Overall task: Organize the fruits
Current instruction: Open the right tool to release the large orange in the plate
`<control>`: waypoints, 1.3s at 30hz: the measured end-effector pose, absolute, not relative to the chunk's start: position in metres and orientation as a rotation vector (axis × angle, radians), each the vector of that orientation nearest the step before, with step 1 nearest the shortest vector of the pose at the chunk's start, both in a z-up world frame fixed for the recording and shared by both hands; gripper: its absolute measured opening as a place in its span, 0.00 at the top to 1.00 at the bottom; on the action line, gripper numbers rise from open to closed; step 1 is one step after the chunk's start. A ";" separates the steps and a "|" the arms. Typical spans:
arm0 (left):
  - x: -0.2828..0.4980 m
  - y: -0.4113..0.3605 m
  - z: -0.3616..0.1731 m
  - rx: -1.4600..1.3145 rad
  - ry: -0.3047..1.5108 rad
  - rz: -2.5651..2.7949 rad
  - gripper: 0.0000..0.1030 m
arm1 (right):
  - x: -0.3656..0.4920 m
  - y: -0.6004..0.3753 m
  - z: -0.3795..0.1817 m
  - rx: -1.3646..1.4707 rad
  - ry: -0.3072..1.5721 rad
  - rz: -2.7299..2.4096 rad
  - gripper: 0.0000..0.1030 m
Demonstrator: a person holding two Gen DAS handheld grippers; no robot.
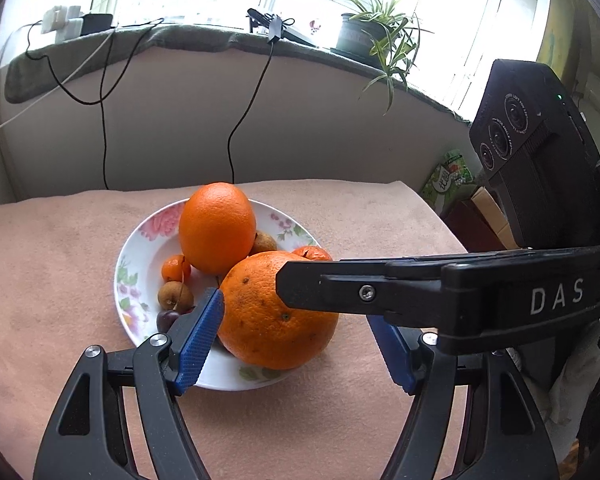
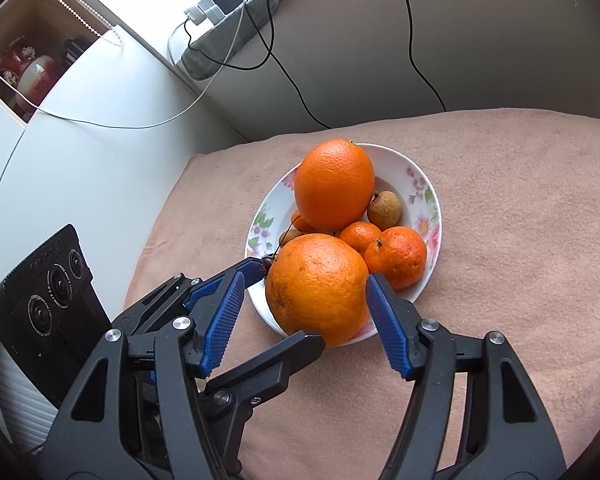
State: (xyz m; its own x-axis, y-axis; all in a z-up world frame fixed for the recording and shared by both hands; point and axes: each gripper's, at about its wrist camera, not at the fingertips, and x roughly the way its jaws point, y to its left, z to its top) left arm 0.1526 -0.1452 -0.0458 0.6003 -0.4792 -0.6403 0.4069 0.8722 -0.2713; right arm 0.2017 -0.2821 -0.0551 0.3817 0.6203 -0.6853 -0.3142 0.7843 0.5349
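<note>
The plate (image 2: pixel 430 196) is white with pink flowers and green leaves round its rim. Two large oranges (image 2: pixel 318 288) are bright orange, the near one speckled with dark spots. The mandarins (image 2: pixel 398 256) are deeper orange, the longans (image 2: pixel 385 210) dull brown. The worktop (image 2: pixel 500 240) cloth is plain pinkish-beige. Each hand-held gripper (image 2: pixel 306 304) is black with ribbed blue pads.

A table covered with a pinkish-beige cloth (image 1: pixel 340 208) (image 2: pixel 500 200) carries everything. The cloth is soft and nappy and drapes over the table's edges. Directly on it stands one white plate (image 1: pixel 140 248) (image 2: pixel 416 176) with a pink and green flower pattern round its rim. The plate sits near the middle of the cloth, flat and upright, with bare cloth all round it, and holds a heap of fruit.
</note>
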 end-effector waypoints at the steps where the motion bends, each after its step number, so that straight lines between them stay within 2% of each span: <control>1: 0.151 -0.145 -0.045 -0.098 0.768 -0.517 0.29 | 0.201 -0.282 -0.055 0.343 1.015 0.612 0.35; 26: 0.138 -0.124 -0.048 -0.083 0.795 -0.454 0.29 | 0.183 -0.293 -0.053 0.291 0.926 0.530 0.34; 31: 0.138 -0.119 -0.050 -0.075 0.802 -0.432 0.28 | 0.174 -0.299 -0.053 0.263 0.886 0.489 0.22; 39: 0.130 -0.109 -0.049 -0.064 0.798 -0.370 0.26 | 0.151 -0.307 -0.054 0.190 0.822 0.395 0.21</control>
